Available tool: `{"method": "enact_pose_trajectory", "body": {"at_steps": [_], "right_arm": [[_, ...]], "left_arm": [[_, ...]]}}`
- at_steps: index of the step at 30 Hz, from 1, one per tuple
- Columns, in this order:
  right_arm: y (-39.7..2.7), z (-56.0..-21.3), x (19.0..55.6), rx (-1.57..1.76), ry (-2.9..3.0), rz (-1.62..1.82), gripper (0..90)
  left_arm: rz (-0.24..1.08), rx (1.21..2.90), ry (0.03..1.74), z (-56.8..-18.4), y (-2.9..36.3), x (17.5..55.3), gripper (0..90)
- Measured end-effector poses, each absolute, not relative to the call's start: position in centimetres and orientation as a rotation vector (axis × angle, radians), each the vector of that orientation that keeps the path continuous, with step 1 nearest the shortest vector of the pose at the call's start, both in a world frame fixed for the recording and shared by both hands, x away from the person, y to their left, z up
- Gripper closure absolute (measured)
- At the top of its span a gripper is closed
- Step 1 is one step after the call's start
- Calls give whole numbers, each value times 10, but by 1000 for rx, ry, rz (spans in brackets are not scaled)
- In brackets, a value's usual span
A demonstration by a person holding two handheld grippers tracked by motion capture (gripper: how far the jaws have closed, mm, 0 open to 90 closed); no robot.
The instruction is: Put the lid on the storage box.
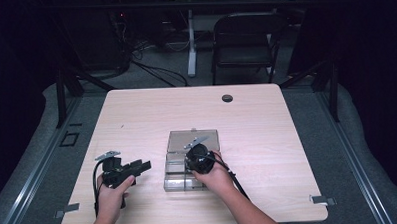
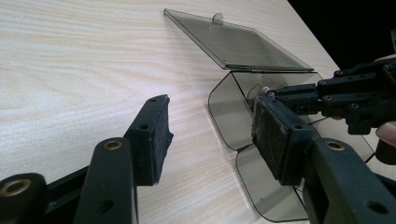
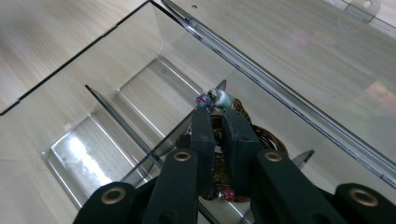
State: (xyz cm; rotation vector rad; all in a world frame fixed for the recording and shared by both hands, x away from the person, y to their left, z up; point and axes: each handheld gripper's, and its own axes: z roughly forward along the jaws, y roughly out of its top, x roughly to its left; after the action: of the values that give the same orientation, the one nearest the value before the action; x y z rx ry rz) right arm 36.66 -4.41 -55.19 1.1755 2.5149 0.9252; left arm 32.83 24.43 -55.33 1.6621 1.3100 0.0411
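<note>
Right gripper (image 3: 215, 119) pinching beaded bracelet (image 3: 223, 100) (in box (image 3: 154, 51)) — lid (image 3: 299, 42) open

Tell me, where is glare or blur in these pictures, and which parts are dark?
High view: dim, surroundings nearly black, table evenly lit. Right gripper view: bright glare on the clear box floor; nearest tool parts soft. Left gripper view: near pads slightly blurred, corner black.

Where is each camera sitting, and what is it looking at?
High view: above the person's side, looking down on the pale wooden table; both forearms and hands show.
Left gripper view: rides the left claw, open, facing the clear smoky plastic box.
Right gripper view: rides the right claw, pointing into the box at a beaded wire bracelet.
All share the box.
</note>
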Motion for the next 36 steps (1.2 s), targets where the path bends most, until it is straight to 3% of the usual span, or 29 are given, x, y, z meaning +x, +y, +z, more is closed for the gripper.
{"method": "enact_pose_trajectory", "body": {"at_steps": [36], "right_arm": [[-101, -518, 358, 1231, 2390, 1056, 776]], "left_arm": [[43, 1679, 1312, -555, 239, 330, 474]]}}
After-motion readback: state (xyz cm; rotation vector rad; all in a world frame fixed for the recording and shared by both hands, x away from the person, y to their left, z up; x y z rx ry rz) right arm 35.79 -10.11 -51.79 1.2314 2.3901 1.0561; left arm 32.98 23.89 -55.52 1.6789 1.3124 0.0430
